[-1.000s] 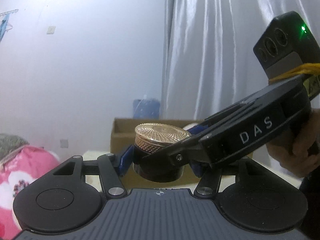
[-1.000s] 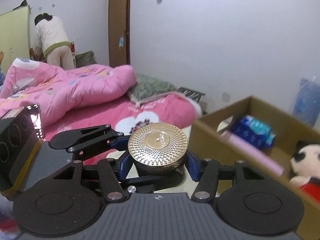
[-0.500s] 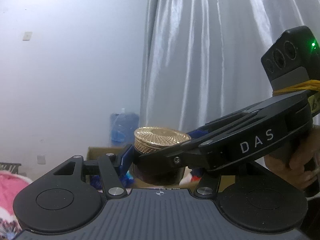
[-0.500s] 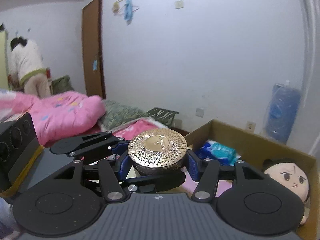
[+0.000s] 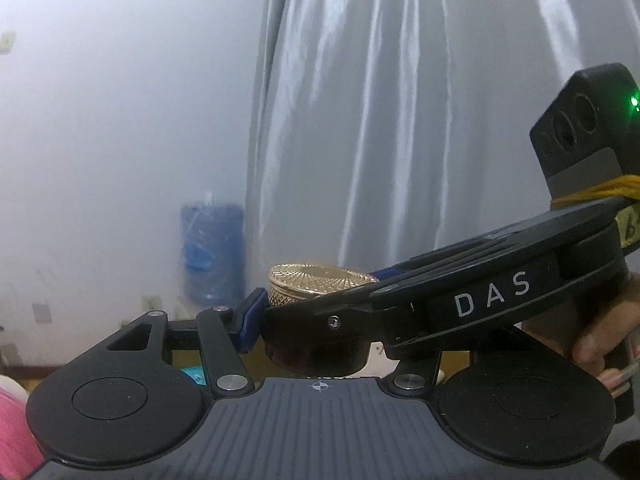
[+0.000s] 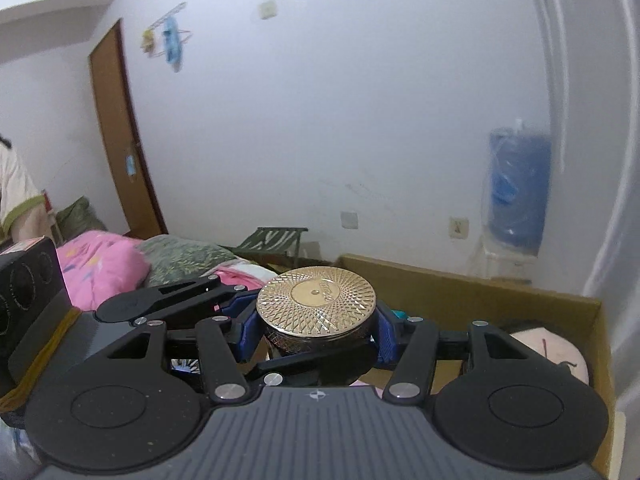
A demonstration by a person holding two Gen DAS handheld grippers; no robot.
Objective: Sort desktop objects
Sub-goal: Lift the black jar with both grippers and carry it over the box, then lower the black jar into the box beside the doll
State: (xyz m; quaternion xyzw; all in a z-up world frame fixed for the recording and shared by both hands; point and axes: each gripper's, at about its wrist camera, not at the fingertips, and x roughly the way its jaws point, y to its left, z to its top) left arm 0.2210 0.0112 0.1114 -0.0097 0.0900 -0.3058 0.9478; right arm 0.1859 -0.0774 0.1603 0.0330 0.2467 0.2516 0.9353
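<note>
A round dark jar with a patterned gold lid [image 6: 316, 306] hangs in the air, gripped from two sides at once. My right gripper [image 6: 316, 340] is shut on it, one blue pad on each side of the jar's body. My left gripper [image 5: 316, 340] is shut on the same jar [image 5: 320, 280]; its left blue pad [image 5: 250, 320] touches the jar, while the right pad is hidden behind the right gripper's fingers [image 5: 360, 312], which cross in from the right. The jar is just in front of and above the near rim of an open cardboard box [image 6: 460, 292].
The box holds a plush doll [image 6: 548, 348] and a blue packet. A blue water bottle [image 6: 516, 188] stands by the wall behind it, next to a grey curtain [image 5: 400, 120]. At the left is a bed with a pink quilt [image 6: 100, 264], and a person [image 6: 16, 200] at the edge.
Both grippers carried the jar up and to the right, towards the box and curtain. The bed slid out to the left; the box now sits behind the jar. Both grips are unchanged.
</note>
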